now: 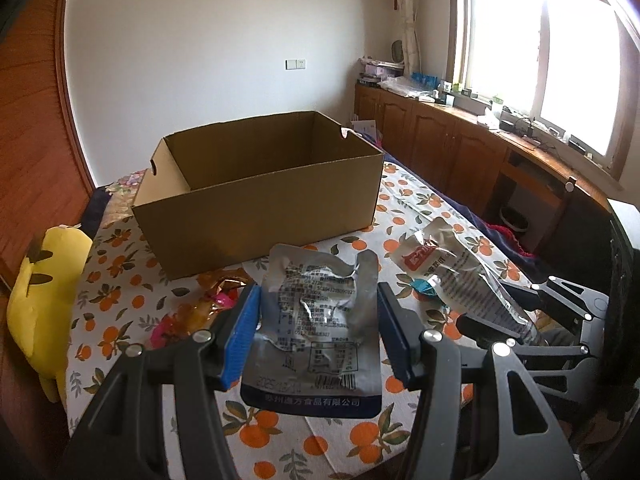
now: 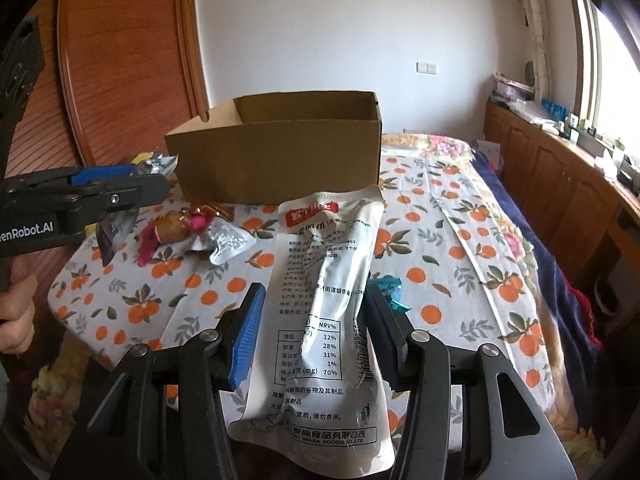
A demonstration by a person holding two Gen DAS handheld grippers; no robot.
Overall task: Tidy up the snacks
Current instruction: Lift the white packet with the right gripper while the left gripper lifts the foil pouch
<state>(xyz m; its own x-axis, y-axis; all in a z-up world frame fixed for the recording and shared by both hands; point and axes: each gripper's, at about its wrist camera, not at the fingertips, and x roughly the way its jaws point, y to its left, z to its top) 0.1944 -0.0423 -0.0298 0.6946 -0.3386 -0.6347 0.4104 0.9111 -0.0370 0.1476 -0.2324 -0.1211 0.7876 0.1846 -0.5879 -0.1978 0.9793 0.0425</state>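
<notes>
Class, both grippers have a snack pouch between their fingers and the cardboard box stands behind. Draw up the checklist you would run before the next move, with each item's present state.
1. Left gripper shut on the silver pouch: ok.
2. Right gripper shut on the long white pouch: ok.
3. Cardboard box open at the top: ok.
4. Box interior free of items: cannot tell, floor hidden.
5. Grippers apart from each other: ok.
6. Loose snacks still on the tablecloth, such as the pink-wrapped candy: not ok, still to sort.
</notes>
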